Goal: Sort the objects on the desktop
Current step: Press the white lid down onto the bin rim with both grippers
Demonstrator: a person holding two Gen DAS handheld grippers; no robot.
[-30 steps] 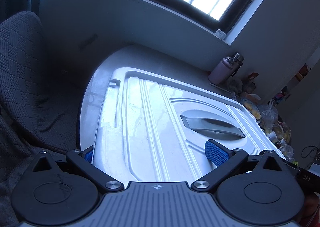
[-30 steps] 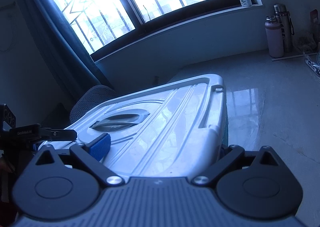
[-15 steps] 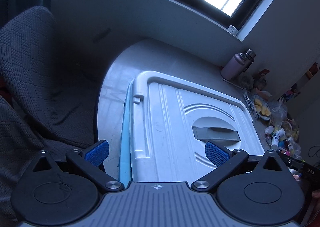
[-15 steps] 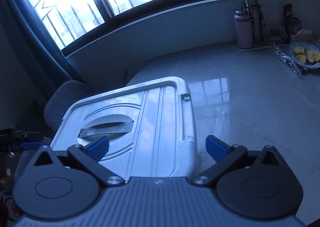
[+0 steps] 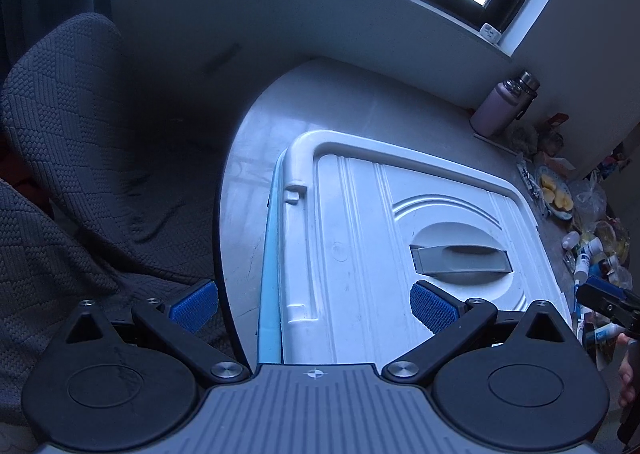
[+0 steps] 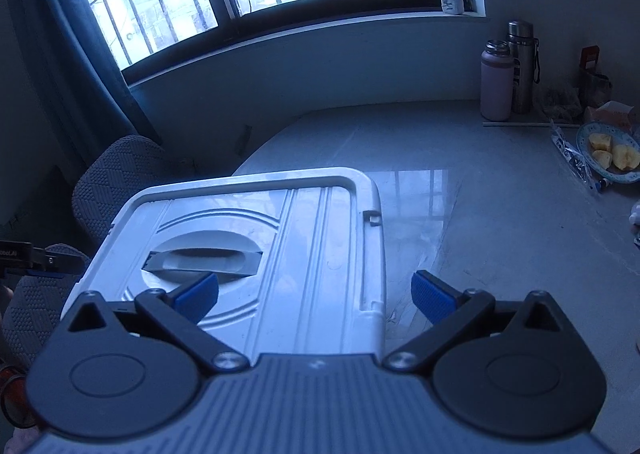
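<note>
A storage box with a white ribbed lid [image 5: 360, 254] and a light blue body [image 5: 270, 254] sits on the pale table [image 5: 248, 194], near its curved edge. A grey handle [image 5: 460, 258] lies flat in the lid's round recess. My left gripper [image 5: 314, 304] hovers open above the lid's left edge, its blue pads wide apart and touching nothing. In the right wrist view the same lid [image 6: 300, 234] lies below my right gripper [image 6: 316, 294], which is open over the lid's right edge with nothing held. Each gripper shows at the other view's edge.
A chair with a grey knit cover [image 5: 80, 134] stands left of the table. At the back right are a pink bottle [image 6: 496, 88], a steel flask [image 6: 522, 66] and a plate [image 6: 584, 138] of fruit pieces. Several small bottles [image 5: 588, 254] crowd the right side.
Both views have tipped downward and drawn back from the box. The lid edges that reached in between the pads now lie lower and apart. The right jaws have widened slightly.
</note>
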